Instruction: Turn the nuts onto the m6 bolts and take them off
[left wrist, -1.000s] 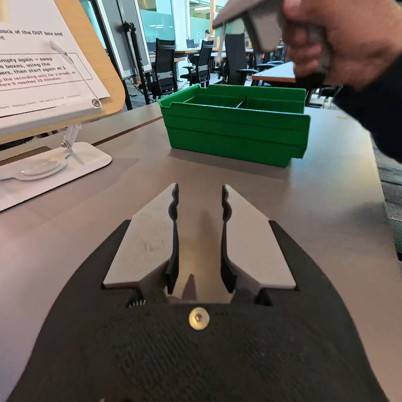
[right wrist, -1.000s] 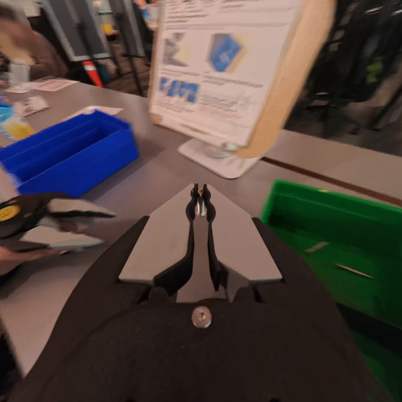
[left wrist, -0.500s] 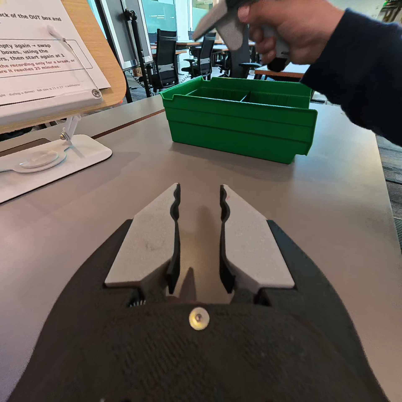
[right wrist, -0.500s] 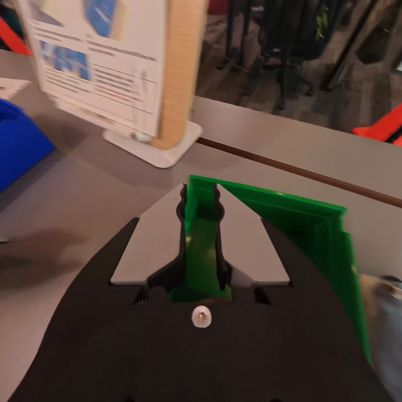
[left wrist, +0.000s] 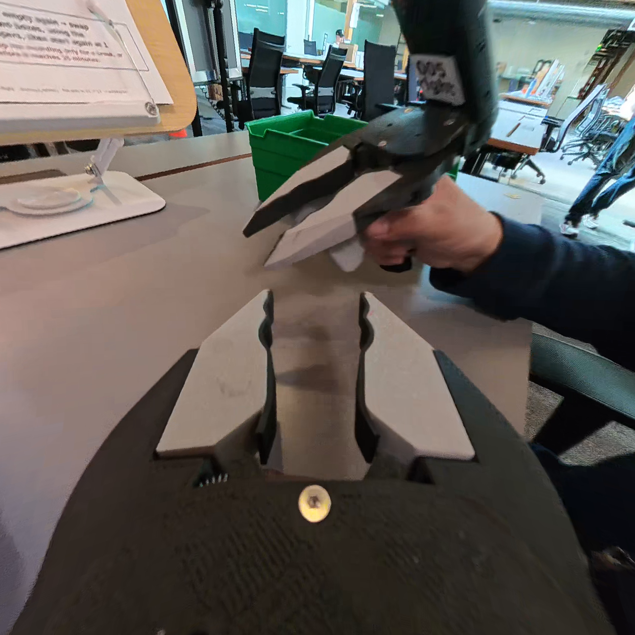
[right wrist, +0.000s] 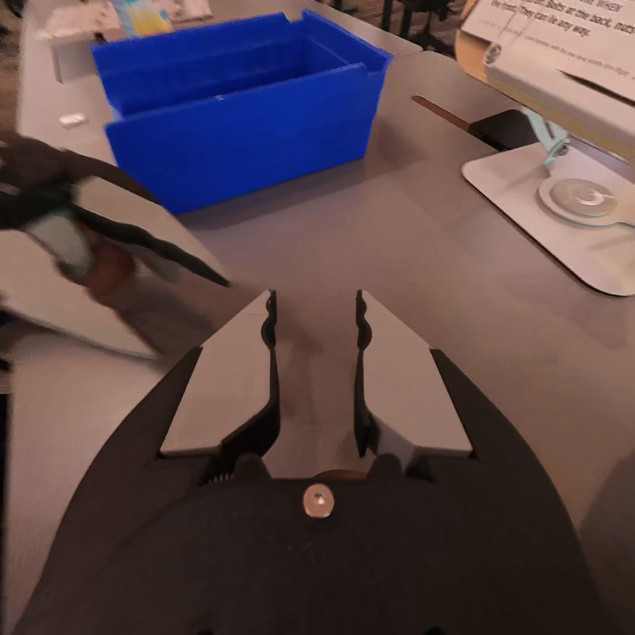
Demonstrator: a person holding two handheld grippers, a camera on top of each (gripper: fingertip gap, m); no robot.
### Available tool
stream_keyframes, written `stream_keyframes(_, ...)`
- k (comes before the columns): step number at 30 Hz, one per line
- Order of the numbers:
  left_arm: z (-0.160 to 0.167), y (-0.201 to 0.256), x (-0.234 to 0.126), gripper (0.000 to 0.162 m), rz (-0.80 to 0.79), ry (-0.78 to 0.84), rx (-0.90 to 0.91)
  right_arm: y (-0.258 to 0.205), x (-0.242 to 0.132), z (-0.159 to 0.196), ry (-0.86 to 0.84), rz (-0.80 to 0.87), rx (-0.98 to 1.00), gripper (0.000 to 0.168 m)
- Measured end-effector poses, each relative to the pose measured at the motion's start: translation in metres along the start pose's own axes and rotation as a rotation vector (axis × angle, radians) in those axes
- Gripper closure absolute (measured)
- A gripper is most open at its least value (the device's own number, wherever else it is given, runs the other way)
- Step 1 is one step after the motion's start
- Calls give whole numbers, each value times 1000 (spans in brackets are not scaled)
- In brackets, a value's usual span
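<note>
No bolt or nut shows clearly in either view. My left gripper (left wrist: 314,299) is open and empty, low over the grey table (left wrist: 120,309). My right gripper (right wrist: 314,295) is open and empty too, also low over the table. In the left wrist view the right gripper (left wrist: 256,250) is held by a hand just ahead, with its tips pointing down to the left. In the right wrist view the left gripper (right wrist: 185,319) is blurred at the left, its tips close to mine.
A green bin (left wrist: 285,151) stands behind the right gripper. A blue divided bin (right wrist: 240,144) stands ahead in the right wrist view, with nothing visible inside. A document stand (left wrist: 79,202) on a white base (right wrist: 549,220) sits at the table's far side. A small pale item (right wrist: 72,119) lies beyond the blue bin. From the right gripper's tips to the white base (right wrist: 549,220) is close to 30 centimeters. It is also in sight in the left wrist view (left wrist: 77,215).
One second ago my right gripper was shut on a bolt. It opened over the green bin, then swung down toward the left gripper and the blue bin, empty. The left gripper stayed open.
</note>
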State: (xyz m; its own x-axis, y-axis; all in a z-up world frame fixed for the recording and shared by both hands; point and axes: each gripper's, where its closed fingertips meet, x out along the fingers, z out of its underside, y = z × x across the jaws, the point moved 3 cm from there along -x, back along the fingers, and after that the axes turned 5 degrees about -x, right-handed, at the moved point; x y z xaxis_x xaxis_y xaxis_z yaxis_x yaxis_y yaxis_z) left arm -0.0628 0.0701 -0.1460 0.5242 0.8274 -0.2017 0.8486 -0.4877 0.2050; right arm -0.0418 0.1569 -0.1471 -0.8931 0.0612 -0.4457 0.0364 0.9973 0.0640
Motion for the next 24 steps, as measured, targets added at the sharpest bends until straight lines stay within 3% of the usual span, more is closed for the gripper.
stream_keyframes(4, 7, 4, -38, 103, -41, -19, -59, 7, 4, 13, -32, 12, 6, 118)
stream_keyframes(8, -9, 3, -74, 100, -69, 49, -117, 5, 2, 7, 9, -19, 55, 118)
stream_keyframes(16, 10, -14, -94, 99, -160, 5, -282, 6, 11, 17, -39, 69, -66, 113)
stream_keyframes(21, -27, -29, -138, 94, -232, -4, -164, 15, 10, 26, -80, 120, -78, 110)
stream_keyframes(24, -55, -59, -171, 99, -309, -95, -47, 17, 9, 27, -85, 123, -75, 110)
